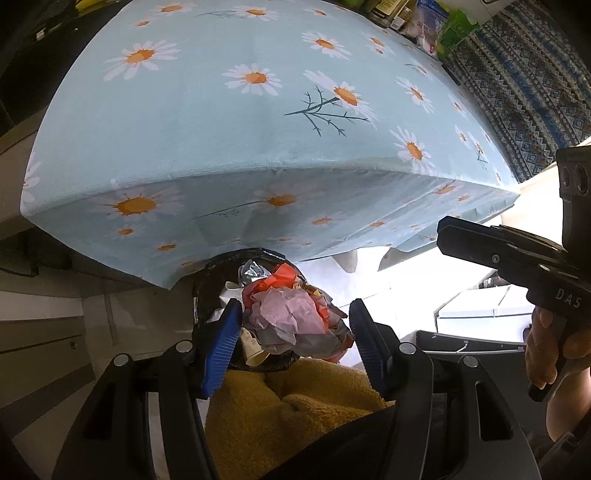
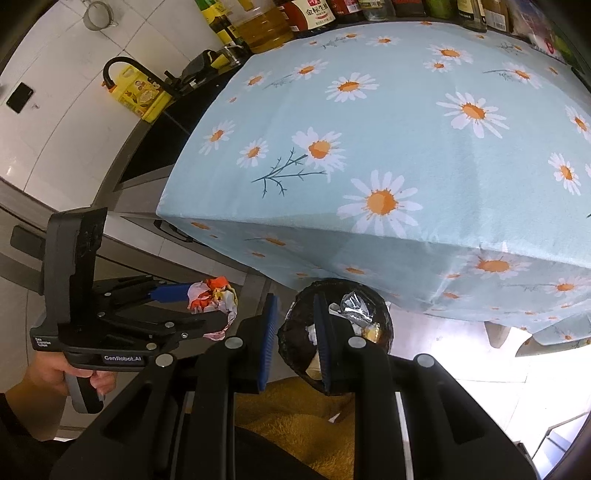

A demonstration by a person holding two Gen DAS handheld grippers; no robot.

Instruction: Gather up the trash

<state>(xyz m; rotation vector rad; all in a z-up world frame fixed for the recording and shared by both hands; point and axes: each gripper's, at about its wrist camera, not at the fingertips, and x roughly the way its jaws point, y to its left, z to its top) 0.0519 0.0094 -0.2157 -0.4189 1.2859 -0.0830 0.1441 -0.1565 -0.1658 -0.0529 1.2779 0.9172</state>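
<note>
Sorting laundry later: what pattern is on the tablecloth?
White daisies with orange centres on the light blue tablecloth; clearest in the right wrist view.

A home kitchen: oil and sauce bottles (image 2: 280, 18) line a daisy-clothed table (image 2: 388, 140) beside white tiles (image 2: 55, 122).

Your table (image 2: 369, 155) stood under a light blue tablecloth (image 1: 207, 122) printed with white daisies, its edge hanging over the front. Along the far edge you had a row of bottles (image 2: 317, 13) and jars. The rest of the cloth showed only its flower print.
</note>
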